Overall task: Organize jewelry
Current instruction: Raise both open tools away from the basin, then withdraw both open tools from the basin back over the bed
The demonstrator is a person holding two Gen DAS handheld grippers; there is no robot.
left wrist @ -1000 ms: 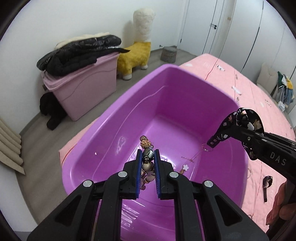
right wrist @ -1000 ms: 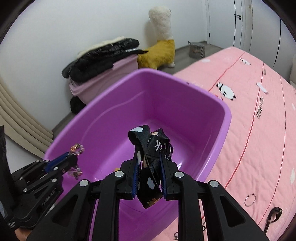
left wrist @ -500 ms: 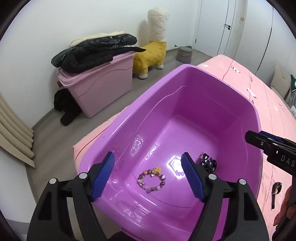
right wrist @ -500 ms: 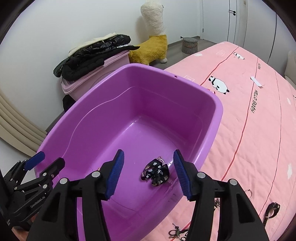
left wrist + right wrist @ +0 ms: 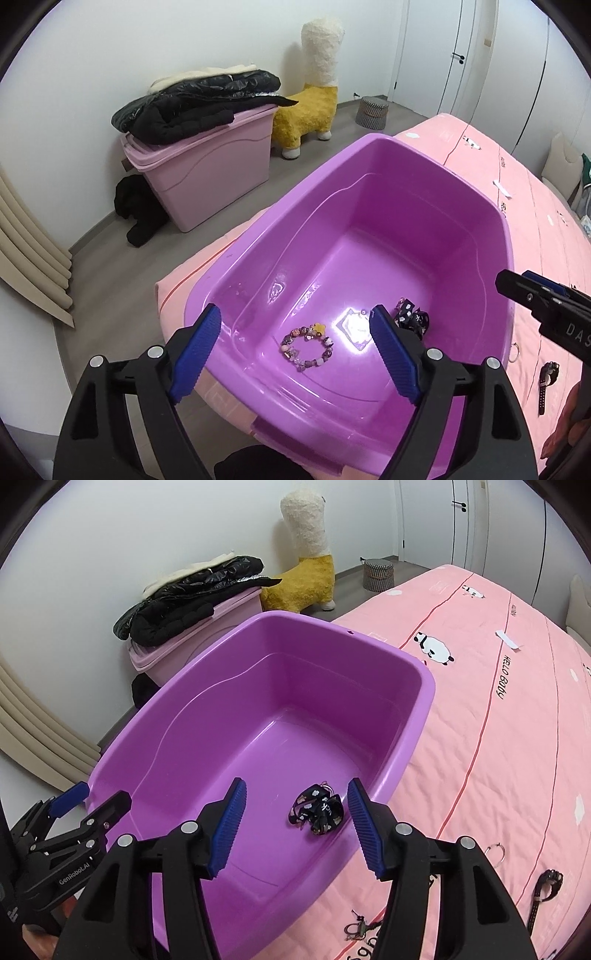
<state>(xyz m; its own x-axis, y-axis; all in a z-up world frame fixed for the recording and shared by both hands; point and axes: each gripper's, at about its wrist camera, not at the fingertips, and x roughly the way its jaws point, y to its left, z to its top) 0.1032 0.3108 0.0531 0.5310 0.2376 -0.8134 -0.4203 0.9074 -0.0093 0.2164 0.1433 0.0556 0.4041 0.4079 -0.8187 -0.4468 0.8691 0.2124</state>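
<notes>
The tub (image 5: 424,166) sits on the bed (image 5: 498,738), at its left edge. In the tub's near end lie the bead bracelet (image 5: 306,347) to the left and the strap (image 5: 319,808) just to its right. A watch (image 5: 543,890) and a ring (image 5: 495,849) lie on the bed, right of the tub. A storage bin (image 5: 207,177) stands on the floor, far left.

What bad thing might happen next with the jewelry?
The purple tub sits at the corner of the pink bed, so a bump might tip it off. The ring and watch left on the bed are small, so the right gripper may fumble or miss them.
</notes>
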